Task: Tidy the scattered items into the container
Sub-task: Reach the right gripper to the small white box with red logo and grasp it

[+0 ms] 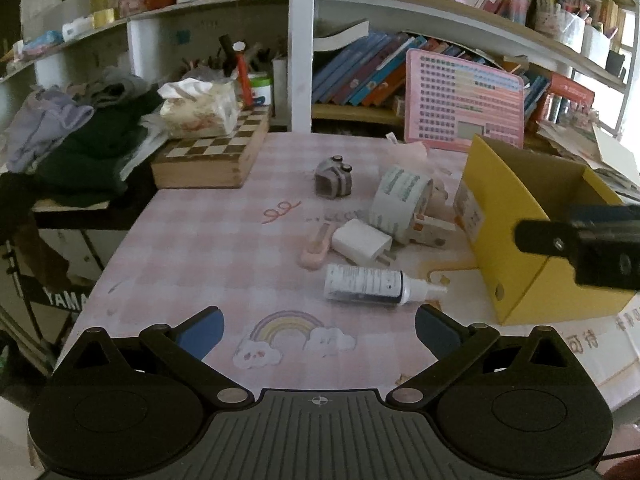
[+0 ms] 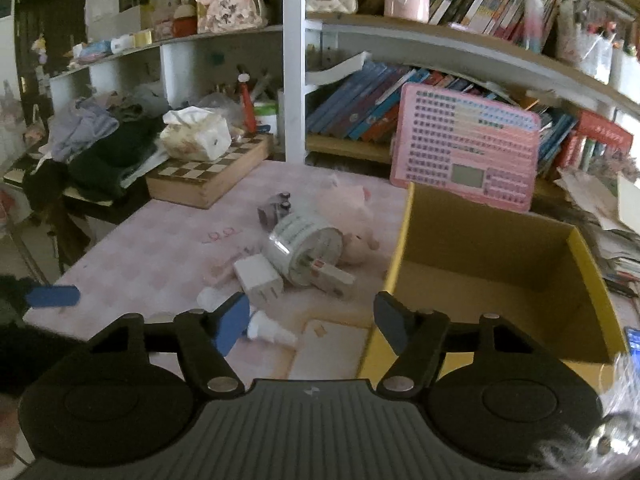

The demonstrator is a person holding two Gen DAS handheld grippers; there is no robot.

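Note:
A yellow cardboard box (image 1: 516,216) stands open on the right of the pink checked table; it also shows in the right wrist view (image 2: 492,264) and looks empty. Left of it lie a spray bottle (image 1: 372,289), a white charger plug (image 1: 362,242), a roll of labels (image 1: 398,200), a pink clip (image 1: 316,247), a grey toy (image 1: 334,178) and a pink plush (image 2: 352,216). My left gripper (image 1: 319,330) is open and empty, just short of the bottle. My right gripper (image 2: 310,322) is open and empty, over the bottle's nozzle (image 2: 270,330) by the box's near corner.
A wooden chessboard box (image 1: 212,152) with a tissue pack (image 1: 198,110) sits at the back left, beside a pile of clothes (image 1: 76,136). A pink toy tablet (image 1: 464,100) leans against bookshelves behind the box. Papers lie at the far right.

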